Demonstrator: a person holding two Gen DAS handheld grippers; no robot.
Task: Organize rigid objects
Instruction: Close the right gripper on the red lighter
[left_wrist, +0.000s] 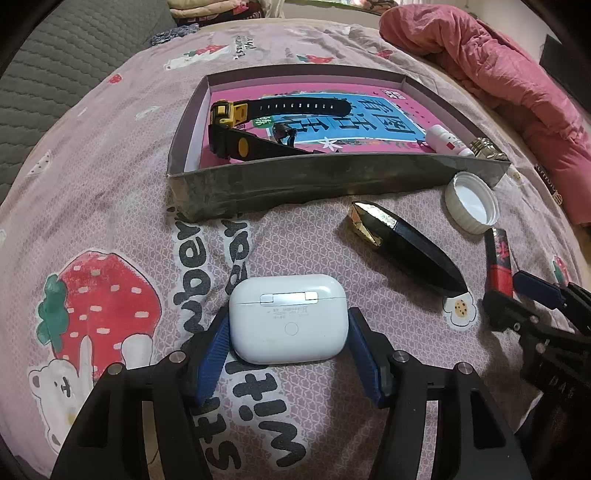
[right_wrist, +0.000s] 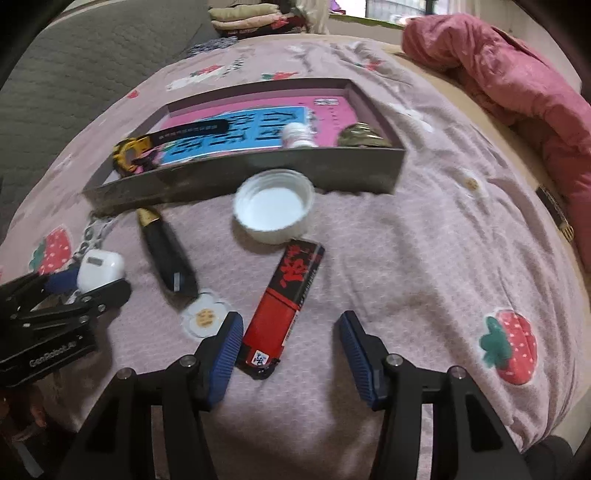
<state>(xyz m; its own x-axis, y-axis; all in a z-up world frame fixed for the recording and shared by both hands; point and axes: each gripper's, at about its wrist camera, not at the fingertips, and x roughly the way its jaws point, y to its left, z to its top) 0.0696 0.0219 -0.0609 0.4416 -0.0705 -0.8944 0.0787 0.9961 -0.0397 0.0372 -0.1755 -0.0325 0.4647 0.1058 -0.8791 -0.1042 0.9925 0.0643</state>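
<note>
**Ana:** Pink strawberry-print bedsheet (left_wrist: 122, 155) all over, with a grey quilted cushion beyond it and a crumpled pink quilt (left_wrist: 509, 74) far right of the box. What sits in the grey cardboard box (left_wrist: 295, 181)?

**Ben:** A pink and blue book (left_wrist: 362, 122) lines its floor. On that lie a black and yellow wristwatch (left_wrist: 236, 122) at the box's left end, and a small white bottle (left_wrist: 448, 142) and a metallic cap-like thing (left_wrist: 485, 147) at its right end.

**Ana:** And outside the box?

**Ben:** Just in front of its near wall: a white screw cap (right_wrist: 273, 205), open side up, and a black pointed case with a gold tip (left_wrist: 402, 243). Further out from the box lies a red and black lighter (right_wrist: 280, 306), and nearer the box's left end a white earbud case (left_wrist: 288, 317).

**Ana:** The tongs?

**Ben:** The left gripper (left_wrist: 288, 332) has the earbud case between its blue pads, both close against its sides; I cannot tell whether they press. The right gripper (right_wrist: 288, 345) stands released, the lighter's lower end between its fingers, beside the left-hand pad (right_wrist: 225, 354) and clear of the other.
</note>
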